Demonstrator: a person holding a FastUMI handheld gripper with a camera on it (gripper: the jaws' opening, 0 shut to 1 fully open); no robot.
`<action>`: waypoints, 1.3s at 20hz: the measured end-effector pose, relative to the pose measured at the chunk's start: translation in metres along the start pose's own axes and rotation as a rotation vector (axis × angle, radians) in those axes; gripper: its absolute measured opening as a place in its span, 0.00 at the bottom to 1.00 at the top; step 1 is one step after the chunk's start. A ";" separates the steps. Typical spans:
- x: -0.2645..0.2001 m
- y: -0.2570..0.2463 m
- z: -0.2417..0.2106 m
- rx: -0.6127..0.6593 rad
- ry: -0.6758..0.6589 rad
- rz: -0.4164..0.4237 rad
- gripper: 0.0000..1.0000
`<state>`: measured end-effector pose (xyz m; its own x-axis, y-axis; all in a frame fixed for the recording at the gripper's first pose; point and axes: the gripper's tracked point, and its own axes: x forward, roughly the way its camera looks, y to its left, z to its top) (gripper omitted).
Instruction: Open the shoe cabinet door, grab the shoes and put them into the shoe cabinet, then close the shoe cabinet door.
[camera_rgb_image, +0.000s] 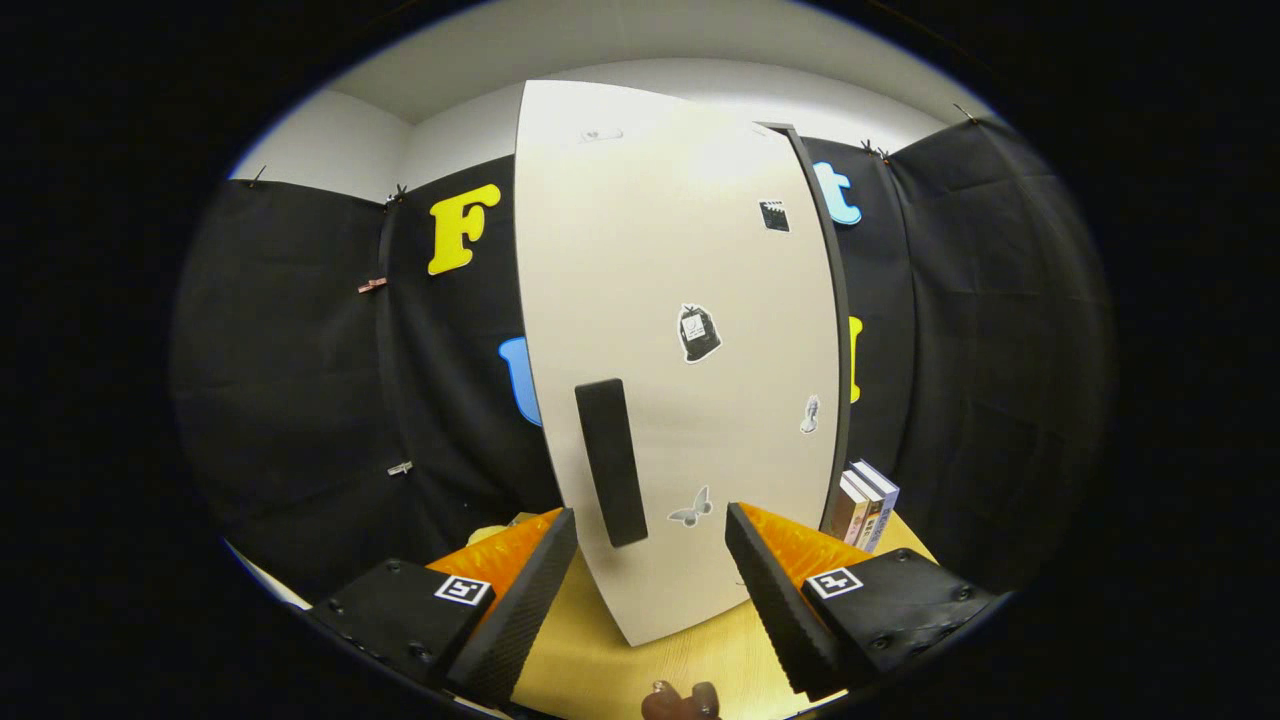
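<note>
Gripper: the gripper (650, 560) faces the cabinet with its two fingers spread wide, holding nothing.
Door: the pale shoe cabinet door (680, 300) stands just ahead of the fingers and rises well beyond them, its long axis upright with a slight lean; whether it is shut or ajar cannot be told.
Handle: one dark bar handle (611, 462) runs lengthwise up the door, tilted a little, its lower end level with the fingertips and nearer the left finger, touching neither.
Cabinet side: one dark edge (835, 330) shows along the door's right, beyond the right finger.
Stickers: four small stickers dot the door – a butterfly (691, 509) between the fingertips, a dark bell-shaped one (699, 333) above it, a small pale figure (810, 414) toward the right finger's side, and a clapperboard (774, 215) high up; any writing on them is too small to read.
Books: three books (866, 506) stand upright just beyond the right finger, beside the cabinet; spine lettering is unreadable.
Table: a light wooden tabletop (590, 660) lies under and between the fingers.
Brown object: one small brown thing (682, 702) sits on the table behind the fingertips, between the fingers; what it is cannot be told.
</note>
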<state>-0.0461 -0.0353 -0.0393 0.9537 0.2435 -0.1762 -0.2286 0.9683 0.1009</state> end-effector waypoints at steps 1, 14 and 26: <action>0.000 0.004 -0.001 -0.006 0.002 0.002 0.98; -0.002 0.017 0.004 -0.037 -0.006 -0.002 0.98; -0.011 0.014 0.006 -0.049 -0.019 -0.054 0.99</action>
<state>-0.0586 -0.0249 -0.0298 0.9684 0.1902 -0.1614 -0.1856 0.9817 0.0431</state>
